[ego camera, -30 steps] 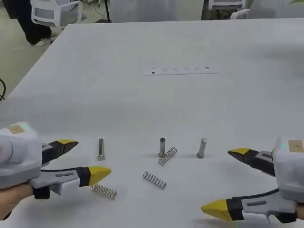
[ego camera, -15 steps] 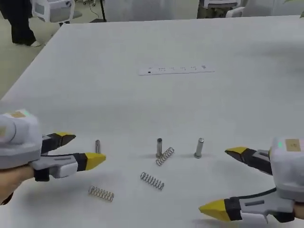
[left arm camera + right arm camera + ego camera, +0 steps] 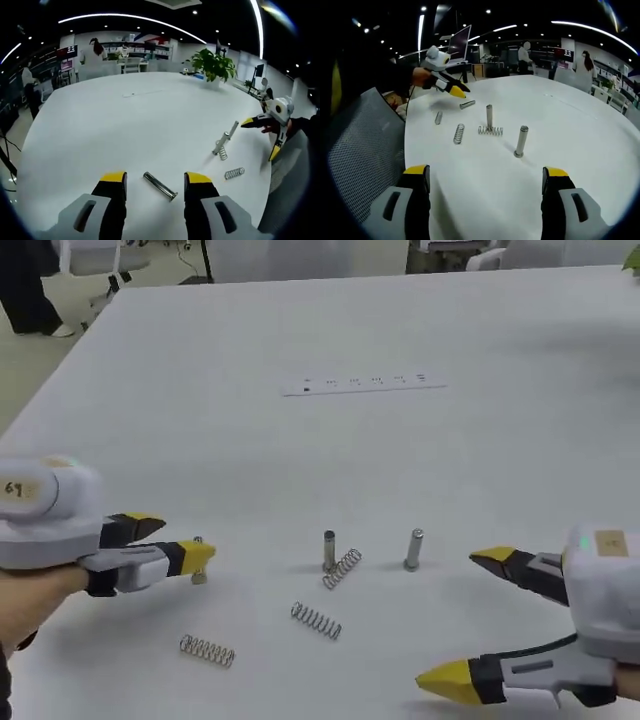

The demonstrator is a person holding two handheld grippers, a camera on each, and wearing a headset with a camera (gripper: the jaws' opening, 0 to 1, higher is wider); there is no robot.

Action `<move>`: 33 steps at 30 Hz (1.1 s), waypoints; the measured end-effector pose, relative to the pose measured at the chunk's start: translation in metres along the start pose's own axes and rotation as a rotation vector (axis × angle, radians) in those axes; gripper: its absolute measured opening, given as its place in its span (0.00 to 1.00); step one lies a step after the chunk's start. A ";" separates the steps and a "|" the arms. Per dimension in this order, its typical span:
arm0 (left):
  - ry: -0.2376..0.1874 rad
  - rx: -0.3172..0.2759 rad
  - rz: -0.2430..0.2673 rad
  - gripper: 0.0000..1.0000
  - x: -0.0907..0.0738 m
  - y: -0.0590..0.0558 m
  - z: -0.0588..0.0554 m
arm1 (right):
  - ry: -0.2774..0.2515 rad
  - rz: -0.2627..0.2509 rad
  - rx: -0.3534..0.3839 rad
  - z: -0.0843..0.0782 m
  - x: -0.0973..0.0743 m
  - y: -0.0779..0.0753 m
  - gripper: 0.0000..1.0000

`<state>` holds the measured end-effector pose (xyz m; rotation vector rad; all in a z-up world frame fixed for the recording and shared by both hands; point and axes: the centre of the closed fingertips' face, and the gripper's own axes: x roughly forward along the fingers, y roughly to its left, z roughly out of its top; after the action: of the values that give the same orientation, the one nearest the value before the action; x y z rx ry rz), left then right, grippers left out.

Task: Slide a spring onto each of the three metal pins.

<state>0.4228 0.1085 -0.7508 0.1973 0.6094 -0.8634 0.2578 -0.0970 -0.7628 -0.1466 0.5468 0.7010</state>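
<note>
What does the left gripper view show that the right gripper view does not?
Left gripper view: a potted plant, and a close look at the lying pin between the left gripper's open jaws. Right gripper view: a third spring and a mesh chair back. Both: the left gripper, the right gripper, the lying pin, two upright pins, two springs, the white table.

Left claw (image 3: 155, 178) spread, metal pin (image 3: 160, 185) lying flat between its yellow tips
</note>
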 end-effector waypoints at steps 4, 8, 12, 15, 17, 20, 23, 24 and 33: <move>0.032 -0.004 0.029 0.31 0.004 0.005 -0.004 | 0.001 -0.001 0.001 0.000 0.000 0.000 0.92; 0.059 -0.010 0.032 0.29 0.007 0.005 -0.009 | 0.004 0.002 0.000 -0.001 0.001 0.000 0.92; 0.083 -0.020 0.038 0.28 0.010 0.005 -0.012 | 0.006 0.004 0.000 -0.002 0.001 0.000 0.92; 0.092 -0.049 0.041 0.25 0.012 0.005 -0.012 | 0.007 0.004 0.000 -0.002 0.001 0.001 0.92; 0.101 -0.050 0.043 0.21 0.015 0.004 -0.012 | 0.008 0.004 0.001 -0.002 0.001 0.001 0.92; 0.116 -0.044 0.047 0.20 0.017 0.003 -0.013 | 0.009 0.005 0.002 -0.003 0.001 0.001 0.92; 0.141 -0.043 0.054 0.19 0.019 0.001 -0.015 | 0.009 0.005 0.001 -0.002 0.001 0.001 0.92; 0.142 -0.042 0.053 0.18 0.019 0.001 -0.015 | 0.008 0.005 0.000 -0.002 0.001 0.001 0.92; 0.187 -0.025 0.049 0.14 0.025 -0.002 -0.018 | 0.007 0.005 0.002 -0.002 0.001 0.000 0.92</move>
<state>0.4259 0.0982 -0.7800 0.2717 0.7867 -0.7948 0.2573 -0.0967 -0.7649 -0.1459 0.5544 0.7052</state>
